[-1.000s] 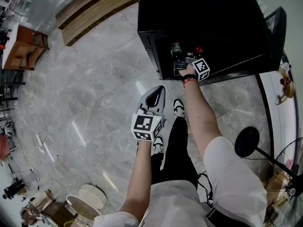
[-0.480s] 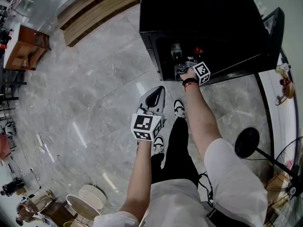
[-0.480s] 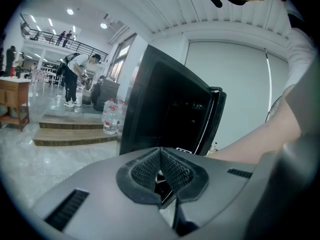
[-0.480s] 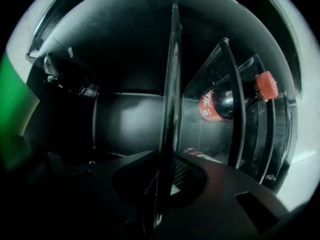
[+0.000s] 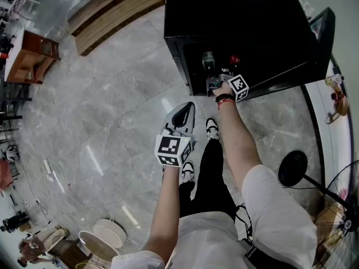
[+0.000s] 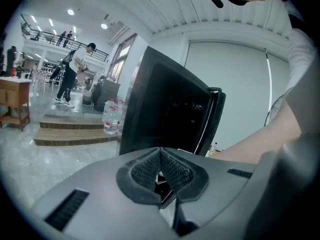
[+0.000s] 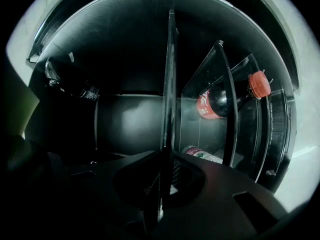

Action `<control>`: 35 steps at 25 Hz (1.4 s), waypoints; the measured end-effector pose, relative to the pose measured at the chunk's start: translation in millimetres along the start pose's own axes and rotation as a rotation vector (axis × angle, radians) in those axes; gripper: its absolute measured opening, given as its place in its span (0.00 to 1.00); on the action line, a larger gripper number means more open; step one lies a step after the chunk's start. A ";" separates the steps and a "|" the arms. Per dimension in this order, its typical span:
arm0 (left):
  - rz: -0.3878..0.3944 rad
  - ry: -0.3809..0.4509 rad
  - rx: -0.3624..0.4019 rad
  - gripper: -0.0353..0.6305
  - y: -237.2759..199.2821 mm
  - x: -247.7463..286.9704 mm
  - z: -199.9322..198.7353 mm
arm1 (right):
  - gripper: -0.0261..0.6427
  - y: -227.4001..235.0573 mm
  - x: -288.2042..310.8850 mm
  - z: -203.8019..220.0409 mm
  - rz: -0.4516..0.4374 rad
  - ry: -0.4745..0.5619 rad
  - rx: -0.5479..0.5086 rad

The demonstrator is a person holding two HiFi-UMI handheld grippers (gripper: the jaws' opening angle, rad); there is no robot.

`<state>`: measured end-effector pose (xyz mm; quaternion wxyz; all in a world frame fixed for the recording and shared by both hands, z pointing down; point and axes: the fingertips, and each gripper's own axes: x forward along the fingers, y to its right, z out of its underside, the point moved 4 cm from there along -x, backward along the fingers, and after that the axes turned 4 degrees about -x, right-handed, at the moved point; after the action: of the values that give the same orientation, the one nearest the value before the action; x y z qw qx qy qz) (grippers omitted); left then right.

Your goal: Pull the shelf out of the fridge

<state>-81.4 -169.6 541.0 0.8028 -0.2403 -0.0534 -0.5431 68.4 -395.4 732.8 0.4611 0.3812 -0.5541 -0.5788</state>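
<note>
Right tongs point(image 5: 213, 83) just closed further, clamping shelf point(image 7: 169, 84) edge; left tongs point(image 5: 185, 112) together, empty.

The boxy black fridge point(image 5: 241, 15) was smooth and glossy, its thin clear shelf point(image 7: 168, 74) glassy, the grey stone floor point(image 5: 112, 111) polished and reflective, and the left gripper point(image 6: 160, 151) matt grey plastic with finely ribbed rubbery pads point(image 6: 142, 171).

Hall w/ marble floor point(image 5: 112, 105), mezzanine point(image 6: 55, 34)
</note>
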 end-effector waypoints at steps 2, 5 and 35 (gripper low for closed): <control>0.003 -0.001 -0.001 0.08 1.8 1.1 0.3 | 0.08 0.2 -2.5 0.4 -0.004 -0.002 0.006; 0.008 0.001 -0.001 0.08 4.6 2.1 -1.2 | 0.08 0.7 -7.1 1.8 -0.009 -0.002 0.013; 0.038 -0.006 -0.031 0.08 23.0 5.7 7.1 | 0.08 6.9 -64.1 7.8 -0.041 -0.043 0.069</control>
<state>-57.3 -164.5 541.7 0.8091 -0.2550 -0.0427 -0.5278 79.9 -331.5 735.9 0.4237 0.3957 -0.5756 -0.5767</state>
